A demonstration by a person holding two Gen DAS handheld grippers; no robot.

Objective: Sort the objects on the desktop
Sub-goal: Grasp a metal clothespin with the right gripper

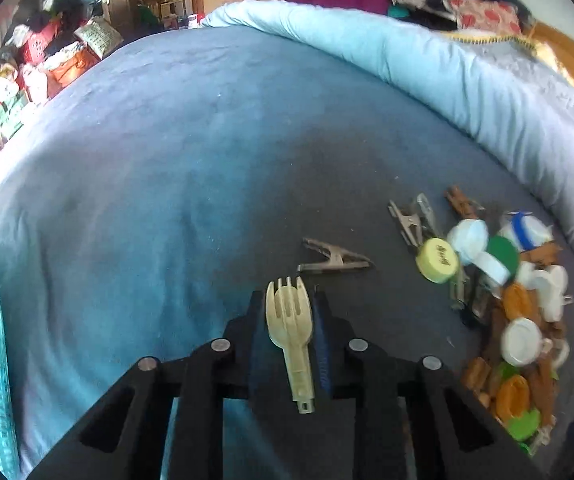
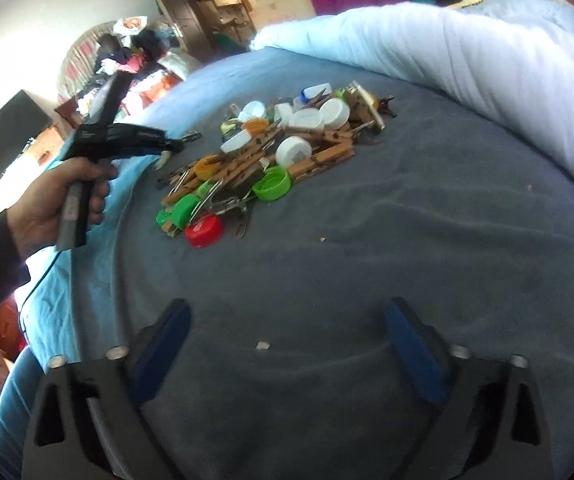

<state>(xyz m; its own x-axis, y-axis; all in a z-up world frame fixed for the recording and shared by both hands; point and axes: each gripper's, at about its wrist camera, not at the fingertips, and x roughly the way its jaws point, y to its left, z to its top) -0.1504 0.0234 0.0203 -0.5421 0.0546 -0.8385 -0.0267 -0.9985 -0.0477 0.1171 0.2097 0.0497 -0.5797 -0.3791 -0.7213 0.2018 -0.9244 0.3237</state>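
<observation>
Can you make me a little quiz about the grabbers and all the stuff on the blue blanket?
1. What does the left gripper hold?
2. True or false: the right gripper is holding a red bottle cap.
3. Which lies alone, apart from the heap: A) the metal clip, B) the yellow-green cap, C) a wooden clothespin?

Key: 1. A cream plastic spork, pinched between the fingers. 2. False; its jaws are wide open and empty, and the cap lies at the heap's edge. 3. A.
</observation>
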